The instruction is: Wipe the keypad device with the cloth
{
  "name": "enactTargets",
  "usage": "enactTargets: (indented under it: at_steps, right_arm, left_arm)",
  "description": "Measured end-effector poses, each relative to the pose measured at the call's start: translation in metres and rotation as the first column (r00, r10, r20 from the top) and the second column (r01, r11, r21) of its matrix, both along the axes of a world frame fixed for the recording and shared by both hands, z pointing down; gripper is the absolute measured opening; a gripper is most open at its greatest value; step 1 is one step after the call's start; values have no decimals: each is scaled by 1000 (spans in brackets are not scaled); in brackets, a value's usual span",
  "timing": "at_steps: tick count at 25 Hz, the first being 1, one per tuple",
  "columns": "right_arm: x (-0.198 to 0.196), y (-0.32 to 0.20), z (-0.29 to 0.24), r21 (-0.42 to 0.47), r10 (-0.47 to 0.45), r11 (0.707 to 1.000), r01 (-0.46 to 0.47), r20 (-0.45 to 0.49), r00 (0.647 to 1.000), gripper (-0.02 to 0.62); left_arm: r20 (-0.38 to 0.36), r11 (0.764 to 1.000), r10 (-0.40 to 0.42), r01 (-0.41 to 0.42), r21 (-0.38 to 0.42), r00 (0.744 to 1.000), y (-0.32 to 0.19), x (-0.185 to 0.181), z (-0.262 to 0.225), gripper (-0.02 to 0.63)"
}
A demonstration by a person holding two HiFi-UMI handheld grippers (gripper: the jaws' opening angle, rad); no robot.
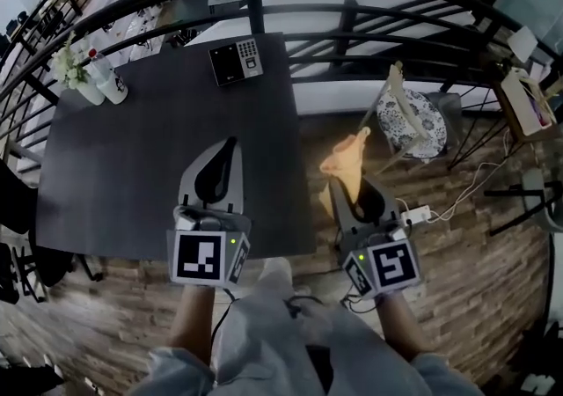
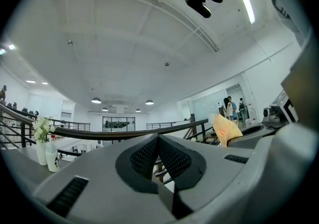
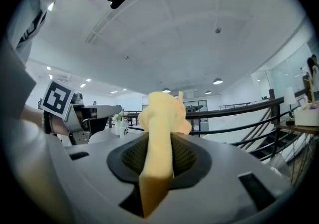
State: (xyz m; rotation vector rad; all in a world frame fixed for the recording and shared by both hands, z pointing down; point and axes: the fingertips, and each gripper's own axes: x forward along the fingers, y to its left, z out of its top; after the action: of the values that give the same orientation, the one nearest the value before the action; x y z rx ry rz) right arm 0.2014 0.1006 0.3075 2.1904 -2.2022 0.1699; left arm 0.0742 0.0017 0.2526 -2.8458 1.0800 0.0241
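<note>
Beside a curved railing, the dark counter (image 1: 132, 165) carries the keypad device (image 1: 236, 61) near its far edge, well apart from both grippers. The right gripper (image 1: 352, 185) is clamped on the yellow cloth (image 1: 346, 159), out past the counter's side. The left gripper (image 1: 230, 143) is closed on nothing. Wiping one-handed could shove the unbraced device toward that edge.

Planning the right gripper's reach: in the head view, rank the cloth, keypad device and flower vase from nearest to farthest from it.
1. Cloth, clamped in the right gripper.
2. Keypad device, at the table's far edge.
3. Flower vase, at the table's far left corner.
</note>
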Motion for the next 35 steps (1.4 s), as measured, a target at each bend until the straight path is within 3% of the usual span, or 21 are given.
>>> enactTargets:
  at_steps: [19,35]
  right_arm:
    - [-10,-134,18,-70,-51,996,50,-18,999,101]
    - [-11,-206,19,-62,-78,995,74,-79,994,101]
  left_arm:
    - [-15,996,-23,22,-85,1000,-117,-9,23,7]
    - [-22,992,-61,58,-108,998,-152,-28,33,6]
